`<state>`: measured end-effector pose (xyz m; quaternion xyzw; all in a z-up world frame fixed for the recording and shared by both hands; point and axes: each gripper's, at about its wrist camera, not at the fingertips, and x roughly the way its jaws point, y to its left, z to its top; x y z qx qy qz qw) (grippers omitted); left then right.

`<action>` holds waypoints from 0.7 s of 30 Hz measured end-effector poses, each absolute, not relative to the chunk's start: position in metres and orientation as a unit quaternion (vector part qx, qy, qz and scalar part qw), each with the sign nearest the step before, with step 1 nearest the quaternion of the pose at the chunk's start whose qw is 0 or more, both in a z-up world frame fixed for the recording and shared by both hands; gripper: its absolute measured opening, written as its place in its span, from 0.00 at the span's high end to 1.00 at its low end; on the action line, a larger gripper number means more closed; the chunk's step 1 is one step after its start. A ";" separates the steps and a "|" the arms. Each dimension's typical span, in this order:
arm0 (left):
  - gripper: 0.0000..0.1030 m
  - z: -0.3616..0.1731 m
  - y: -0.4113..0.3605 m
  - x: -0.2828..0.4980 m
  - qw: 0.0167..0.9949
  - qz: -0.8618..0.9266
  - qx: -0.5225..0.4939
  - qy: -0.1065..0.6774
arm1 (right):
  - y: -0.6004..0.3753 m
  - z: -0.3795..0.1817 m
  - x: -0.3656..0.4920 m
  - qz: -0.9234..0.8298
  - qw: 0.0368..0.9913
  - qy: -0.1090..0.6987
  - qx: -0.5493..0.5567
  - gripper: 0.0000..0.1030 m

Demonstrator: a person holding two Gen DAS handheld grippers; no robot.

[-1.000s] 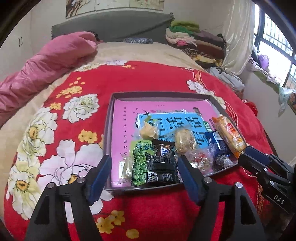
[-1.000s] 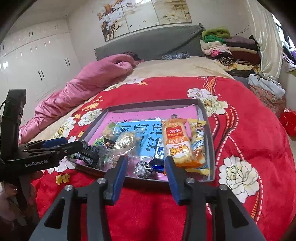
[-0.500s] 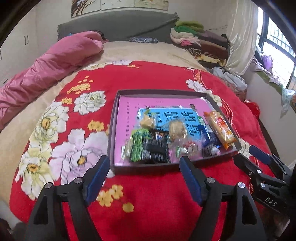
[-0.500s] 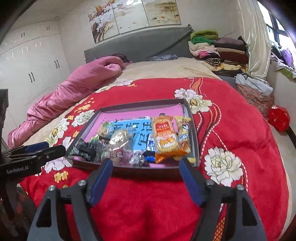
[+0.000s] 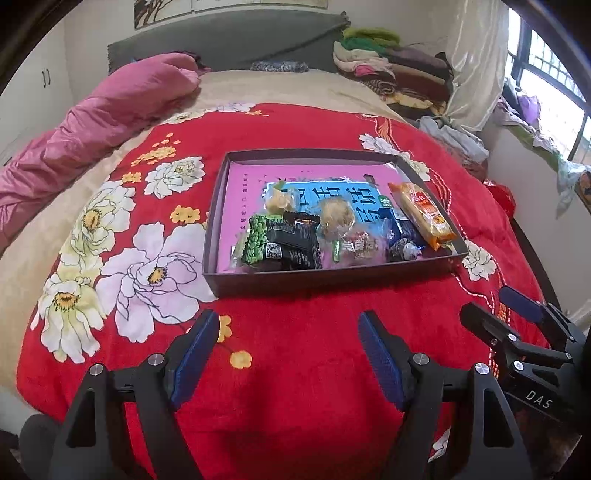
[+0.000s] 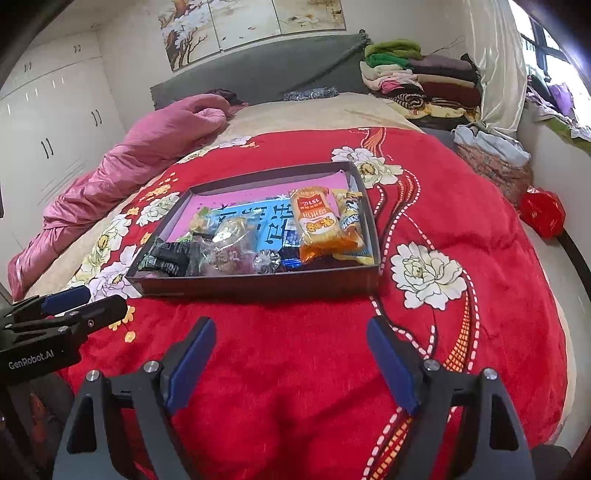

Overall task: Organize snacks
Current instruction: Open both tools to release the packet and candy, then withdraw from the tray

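A red floral blanket [image 5: 295, 369] covers the bed. A pink quilt [image 5: 92, 122] lies bunched along its left side, near the grey headboard [image 6: 258, 74]. Folded clothes [image 6: 417, 81] are stacked at the far right corner, white wardrobes [image 6: 48, 122] line the left wall, and a painting [image 6: 251, 26] hangs above.

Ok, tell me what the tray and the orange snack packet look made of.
Tray: looks like stiff cardboard, matte dark walls with sharp folded corners, probably a box lid. Orange snack packet: thin plastic film, glossy, with crinkled sealed ends that catch the light.
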<state>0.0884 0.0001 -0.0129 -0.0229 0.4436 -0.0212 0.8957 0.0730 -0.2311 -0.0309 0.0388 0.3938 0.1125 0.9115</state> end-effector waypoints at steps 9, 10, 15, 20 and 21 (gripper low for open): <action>0.24 -0.010 -0.002 0.079 0.896 -0.023 -0.021 0.443 | -0.233 -0.024 0.067 0.108 0.915 0.388 0.038 0.18; 0.24 -0.010 -0.002 0.078 0.896 -0.023 -0.019 0.443 | -0.234 -0.023 0.067 0.107 0.915 0.387 0.037 0.18; 0.24 -0.014 -0.003 0.078 0.892 -0.023 -0.018 0.452 | -0.234 -0.020 0.063 0.106 0.917 0.382 0.036 0.18; 0.24 -0.016 -0.004 0.077 0.890 -0.021 -0.018 0.455 | -0.233 -0.018 0.062 0.108 0.918 0.380 0.035 0.17; 0.24 -0.016 -0.004 0.077 0.890 -0.021 -0.018 0.456 | -0.233 -0.018 0.061 0.108 0.918 0.380 0.034 0.17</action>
